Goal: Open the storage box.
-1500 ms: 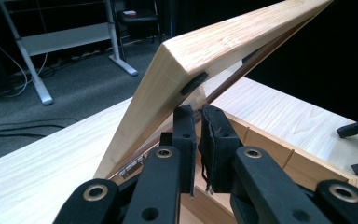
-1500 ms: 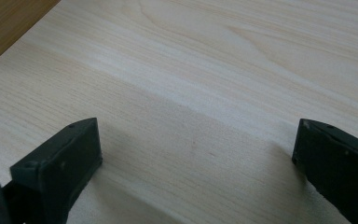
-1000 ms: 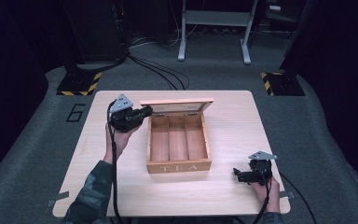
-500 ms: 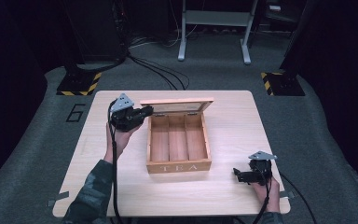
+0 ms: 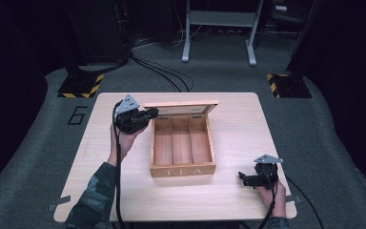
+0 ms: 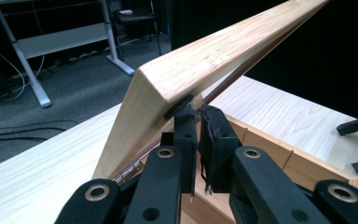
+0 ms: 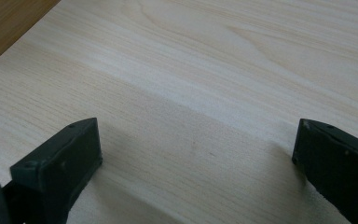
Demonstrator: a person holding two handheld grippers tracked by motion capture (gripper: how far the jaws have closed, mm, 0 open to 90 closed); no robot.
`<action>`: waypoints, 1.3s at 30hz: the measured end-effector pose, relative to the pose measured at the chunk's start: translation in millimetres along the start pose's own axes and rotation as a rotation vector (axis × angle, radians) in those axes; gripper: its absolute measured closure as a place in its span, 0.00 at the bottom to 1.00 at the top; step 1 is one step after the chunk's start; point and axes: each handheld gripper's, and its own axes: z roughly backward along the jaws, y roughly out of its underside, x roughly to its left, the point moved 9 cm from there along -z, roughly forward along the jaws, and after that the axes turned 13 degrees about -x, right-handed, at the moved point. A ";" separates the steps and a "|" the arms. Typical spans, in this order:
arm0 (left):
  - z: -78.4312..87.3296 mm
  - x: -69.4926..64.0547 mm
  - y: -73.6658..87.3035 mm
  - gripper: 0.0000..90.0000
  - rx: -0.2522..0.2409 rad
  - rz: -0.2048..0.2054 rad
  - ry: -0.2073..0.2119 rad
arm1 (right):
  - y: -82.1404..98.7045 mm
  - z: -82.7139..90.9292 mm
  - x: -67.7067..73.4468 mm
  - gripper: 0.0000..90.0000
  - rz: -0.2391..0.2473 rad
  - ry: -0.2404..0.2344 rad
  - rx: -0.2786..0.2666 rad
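A wooden tea box (image 5: pixel 182 169) with three bare compartments stands mid-table, its lid (image 5: pixel 181 105) raised at the back. My left gripper (image 5: pixel 152 113) sits at the lid's left corner. In the left gripper view its jaws (image 6: pixel 198 114) are together with nothing between them, their tips against the underside of the tilted lid (image 6: pixel 223 56), above the box rim (image 6: pixel 270 144). My right gripper (image 5: pixel 242 177) rests low near the table's front right, pointing left. Its jaws (image 7: pixel 196 144) stand wide apart over bare tabletop.
The light wooden table (image 5: pixel 248 119) has free room on both sides of the box. Behind it, on the grey floor, are a metal stand (image 5: pixel 219 28), black cables (image 5: pixel 162 71) and hazard-striped bases (image 5: pixel 81 86).
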 end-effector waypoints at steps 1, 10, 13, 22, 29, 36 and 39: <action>0.0 0.0 0.0 0.94 0.000 0.000 0.000 | 0.0 0.0 0.0 0.01 0.000 0.000 0.000; -0.7 2.8 1.7 0.94 0.001 0.005 -0.001 | 0.1 0.0 0.0 0.01 -0.001 0.003 0.000; -1.3 3.1 1.3 0.94 -0.003 0.000 -0.006 | 0.0 0.0 0.1 0.01 -0.003 0.002 -0.001; -1.5 3.3 1.1 0.94 -0.003 -0.002 -0.008 | 0.2 0.1 0.5 0.01 -0.009 0.003 0.000; -1.6 3.9 0.8 0.94 -0.001 -0.009 -0.009 | 0.2 0.0 0.4 0.01 -0.008 0.005 0.000; -0.6 3.7 0.0 0.94 0.000 -0.006 -0.011 | 0.2 0.0 0.4 0.01 -0.009 0.006 0.000; 0.4 4.2 -1.2 0.94 -0.005 -0.009 -0.013 | 0.2 0.0 0.4 0.01 -0.009 0.006 0.000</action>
